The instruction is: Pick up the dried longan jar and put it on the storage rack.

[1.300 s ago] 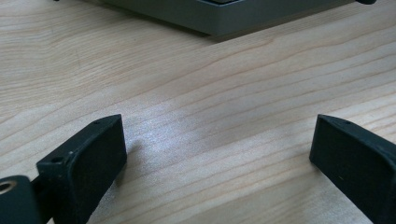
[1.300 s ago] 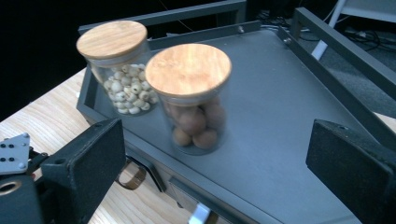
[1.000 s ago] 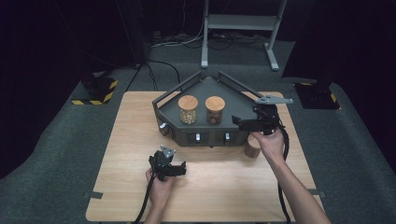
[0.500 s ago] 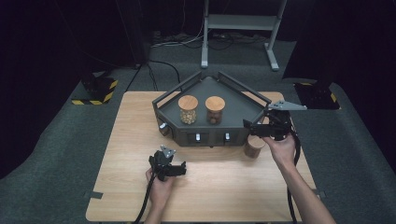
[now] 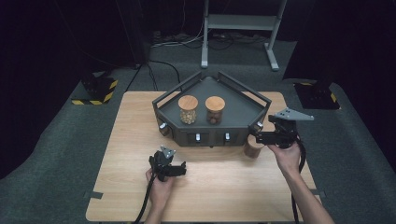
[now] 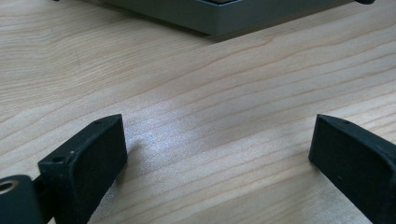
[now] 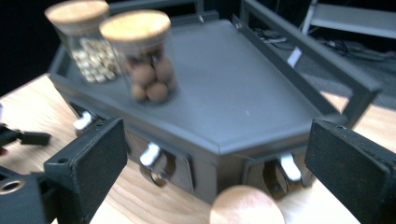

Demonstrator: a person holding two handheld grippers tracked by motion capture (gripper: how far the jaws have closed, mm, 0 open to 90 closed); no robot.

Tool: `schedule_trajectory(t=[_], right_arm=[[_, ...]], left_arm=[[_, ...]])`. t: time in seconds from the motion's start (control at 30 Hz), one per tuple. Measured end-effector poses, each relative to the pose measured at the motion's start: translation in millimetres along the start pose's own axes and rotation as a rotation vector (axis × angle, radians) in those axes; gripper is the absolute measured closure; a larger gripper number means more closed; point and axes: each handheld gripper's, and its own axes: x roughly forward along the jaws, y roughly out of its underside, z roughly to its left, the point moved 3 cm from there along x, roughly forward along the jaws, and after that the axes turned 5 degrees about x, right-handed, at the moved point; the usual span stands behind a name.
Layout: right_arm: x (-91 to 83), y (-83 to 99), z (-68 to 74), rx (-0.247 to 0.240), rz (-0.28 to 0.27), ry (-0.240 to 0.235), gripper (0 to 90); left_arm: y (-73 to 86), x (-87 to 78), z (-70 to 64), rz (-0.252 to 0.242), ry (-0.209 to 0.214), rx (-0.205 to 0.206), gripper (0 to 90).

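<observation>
While its two black jaws stand wide apart with nothing between them, the right gripper (image 5: pixel 259 137) hovers at the right of the high view, just above and beside a cork-lidded jar (image 5: pixel 252 145) that stands on the wooden table (image 5: pixel 130 140) against the front right corner of the dark tray (image 5: pixel 243 100). From the right gripper view that jar's round cork lid (image 7: pixel 246 207) sits at the bottom centre of the frame, roughly midway between the jaws but nearer the camera than their tips, so the jaws are not yet around it. To take it well, I judge the gripper should drop and draw back a little until the pads flank the glass body below the lid, keep level, then close gently; the tray's front wall and its small white-tipped latches (image 7: pixel 150 152) lie just behind, so the far jaw needs room there.

Further out, on the tray's deck at upper left of the right gripper view, stand a jar of brown balls (image 7: pixel 142 56) and, just behind it, a jar of pale pieces (image 7: pixel 84 39), both upright with cork lids.

Lower centre in the high view, the left gripper (image 5: pixel 180 169) rests low over bare wood, its jaws likewise spread wide and empty, well apart from every jar
</observation>
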Motion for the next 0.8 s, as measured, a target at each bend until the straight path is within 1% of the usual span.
schedule_trajectory(t=[0.07,0.2,0.4,0.5,0.57,0.63,0.8], right_arm=[[0.4,8.3,-2.1,0.019,0.008,0.006,5.2],[-3.4,21.4,-2.1,0.027,-0.007,0.028,5.2],[-6.9,33.9,-3.9,0.032,0.003,0.056,5.1],[-7.7,42.0,-1.0,0.013,0.005,0.082,5.1],[-7.3,47.3,-2.0,0.015,0.011,0.09,5.1],[-7.9,52.3,-4.7,0.029,0.009,0.091,5.1],[-10.6,63.0,-8.9,0.042,0.0,0.099,5.0]], left_arm=[[0.1,0.0,0.0,0.0,0.0,0.0,4.2],[0.0,0.0,0.0,0.0,0.0,0.0,4.2],[0.0,0.0,0.1,0.0,0.0,0.0,4.2],[0.0,0.0,0.1,0.0,0.0,0.0,4.2],[0.0,0.0,0.1,0.0,0.001,0.0,4.2],[0.0,0.0,0.1,0.0,0.001,0.0,4.2],[0.0,0.0,0.2,0.0,0.001,0.0,4.1]])
